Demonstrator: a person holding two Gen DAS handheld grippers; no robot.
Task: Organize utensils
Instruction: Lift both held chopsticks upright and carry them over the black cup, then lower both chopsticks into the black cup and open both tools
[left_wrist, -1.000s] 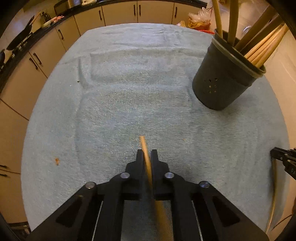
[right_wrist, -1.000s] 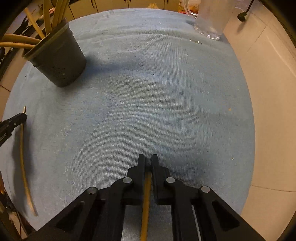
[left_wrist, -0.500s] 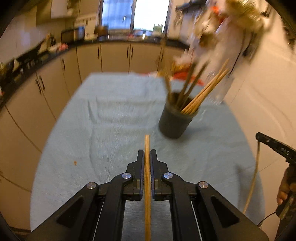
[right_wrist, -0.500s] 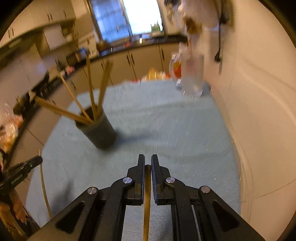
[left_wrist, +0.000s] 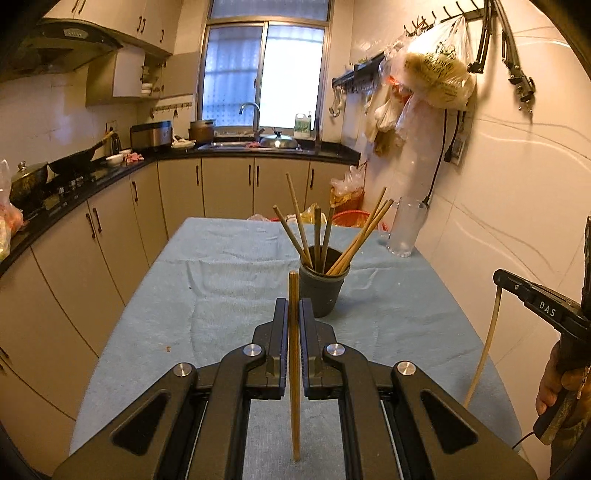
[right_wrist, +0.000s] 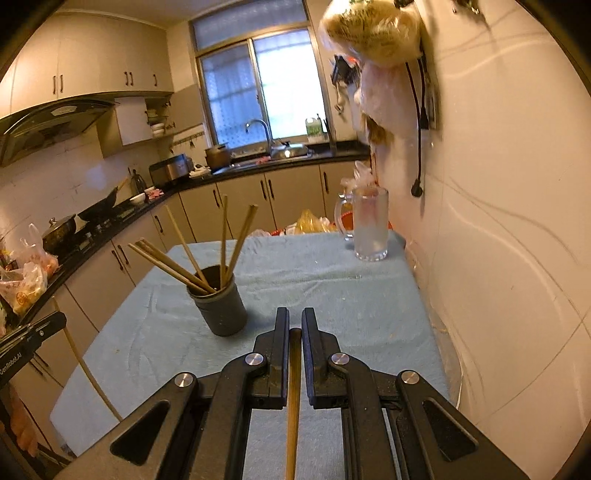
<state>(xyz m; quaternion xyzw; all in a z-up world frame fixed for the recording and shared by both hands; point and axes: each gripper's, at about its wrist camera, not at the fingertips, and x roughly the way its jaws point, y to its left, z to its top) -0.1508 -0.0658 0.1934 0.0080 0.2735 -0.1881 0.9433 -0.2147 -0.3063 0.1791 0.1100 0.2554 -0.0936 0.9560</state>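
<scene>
While upright, holder (left_wrist: 320, 286) contains chopsticks (left_wrist: 356, 236) | mug (right_wrist: 370, 223) empty

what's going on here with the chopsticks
A person is tidying chopsticks with handheld tongs in each hand. The left tongs are shut on one chopstick, and the right tongs are shut on another chopstick. Both are held above the blue cloth, short of the dark holder, which already has several chopsticks standing in it.

L gripper (left_wrist: 293, 314) & R gripper (right_wrist: 294, 325): jaws clamped, both angled slightly down.
</scene>
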